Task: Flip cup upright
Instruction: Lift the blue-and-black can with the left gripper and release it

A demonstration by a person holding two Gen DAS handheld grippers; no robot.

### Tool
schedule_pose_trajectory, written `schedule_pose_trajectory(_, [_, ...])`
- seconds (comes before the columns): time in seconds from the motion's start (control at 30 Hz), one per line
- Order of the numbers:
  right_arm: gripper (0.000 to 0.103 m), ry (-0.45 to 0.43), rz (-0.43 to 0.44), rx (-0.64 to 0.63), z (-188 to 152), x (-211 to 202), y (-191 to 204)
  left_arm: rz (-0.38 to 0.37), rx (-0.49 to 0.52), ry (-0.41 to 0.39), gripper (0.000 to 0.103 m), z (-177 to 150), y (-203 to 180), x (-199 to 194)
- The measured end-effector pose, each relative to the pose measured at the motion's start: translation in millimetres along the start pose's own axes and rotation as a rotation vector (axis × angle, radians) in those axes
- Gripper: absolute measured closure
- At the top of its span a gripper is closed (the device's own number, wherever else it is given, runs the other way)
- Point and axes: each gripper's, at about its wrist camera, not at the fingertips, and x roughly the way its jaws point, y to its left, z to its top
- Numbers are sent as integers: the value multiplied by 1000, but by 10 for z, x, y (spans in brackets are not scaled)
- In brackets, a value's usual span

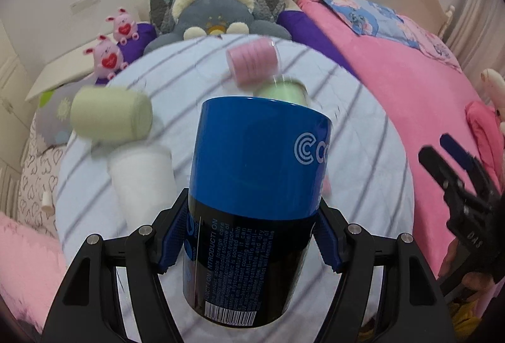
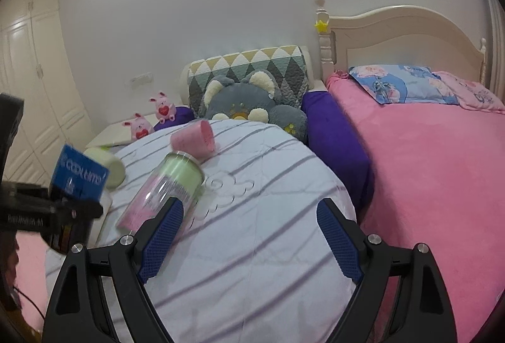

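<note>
My left gripper [image 1: 251,239] is shut on a blue and black cup [image 1: 258,185] with white print, held above the striped bedspread [image 1: 363,160]; it also shows in the right wrist view [image 2: 79,182], tilted, at the far left. My right gripper [image 2: 249,235] is open and empty over the bedspread. On their sides lie a pink cup [image 2: 192,139], a clear cup with a green and pink lining [image 2: 164,190] and a pale green cup [image 1: 110,117]. A white cup [image 1: 142,179] lies beside the blue one.
A grey plush cat [image 2: 243,100] and a diamond-patterned cushion [image 2: 249,65] sit at the head of the striped bed. Two pink plush pigs [image 2: 151,119] rest on the left. A pink bed [image 2: 435,169] with a cream headboard stands to the right.
</note>
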Motion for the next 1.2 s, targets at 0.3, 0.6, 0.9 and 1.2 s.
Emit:
schedule_pose_trajectory(0.3, [15, 46, -2, -27, -319, -219, 128, -22, -61, 58, 32, -640, -171, 126])
schedule_pose_trajectory(0.6, [15, 76, -16, -33, -448, -236, 141, -8, -80, 68, 12, -737, -219, 258])
schedule_pose_trajectory(0.9, [15, 88, -27, -28, -472, -246, 165, -8, -87, 59, 7, -768, -157, 279])
schedule_pose_trajectory(1.2, [15, 70, -51, 6, -436, -413, 257, -22, -46, -9, 7, -733, -43, 6])
